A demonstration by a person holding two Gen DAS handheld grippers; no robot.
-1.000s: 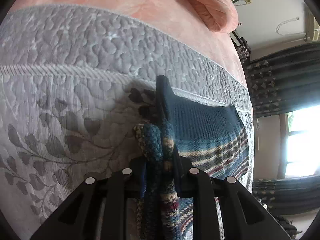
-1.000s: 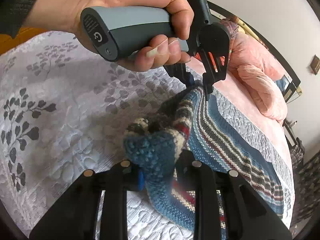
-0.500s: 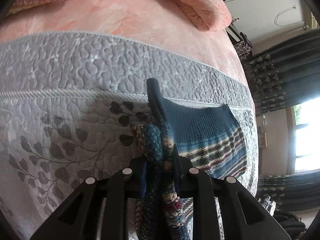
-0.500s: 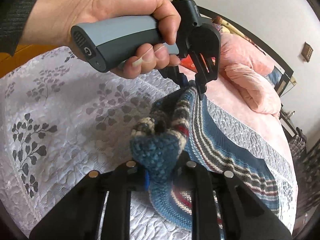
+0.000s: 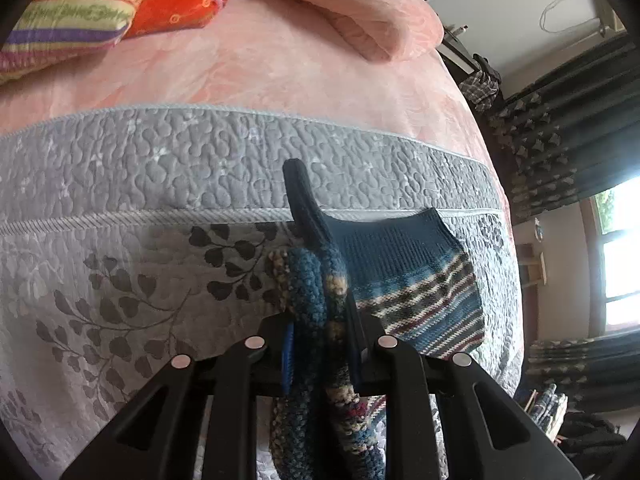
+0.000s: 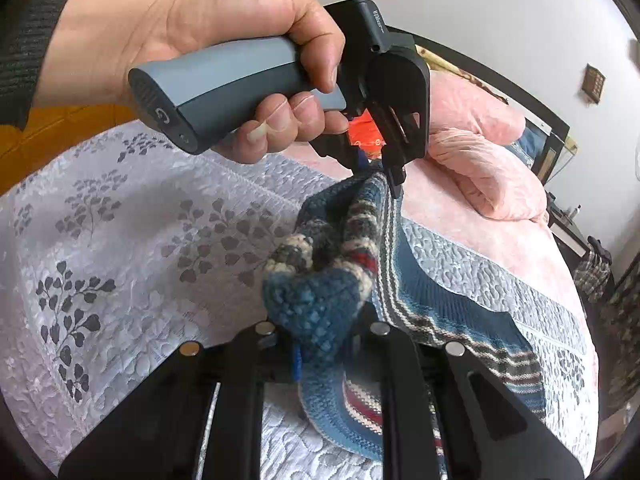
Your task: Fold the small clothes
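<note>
A small blue knitted garment (image 5: pixel 404 276) with cream, maroon and dark stripes is held up by its edge over the grey quilted bedspread (image 5: pixel 120 272). My left gripper (image 5: pixel 320 344) is shut on a bunched edge of it. My right gripper (image 6: pixel 320 340) is shut on another bunched edge of the same garment (image 6: pixel 448 304). In the right wrist view a person's hand (image 6: pixel 192 32) holds the left gripper (image 6: pixel 380 176) above and beyond, its fingers pinching the knit. The rest of the garment trails down onto the bedspread (image 6: pixel 120 240) to the right.
Pink bedding (image 5: pixel 280 68) and a pink rolled duvet (image 5: pixel 360 12) lie beyond the grey spread. Colourful cushions (image 5: pixel 100 4) sit at the far left. Dark curtains (image 5: pixel 568 136) and a bright window (image 5: pixel 620 252) stand to the right of the bed.
Both grippers have lifted the garment higher and drawn back, so more of the pink bedding and cushions shows. More of the knit has come off the spread. Both grips stay shut.
</note>
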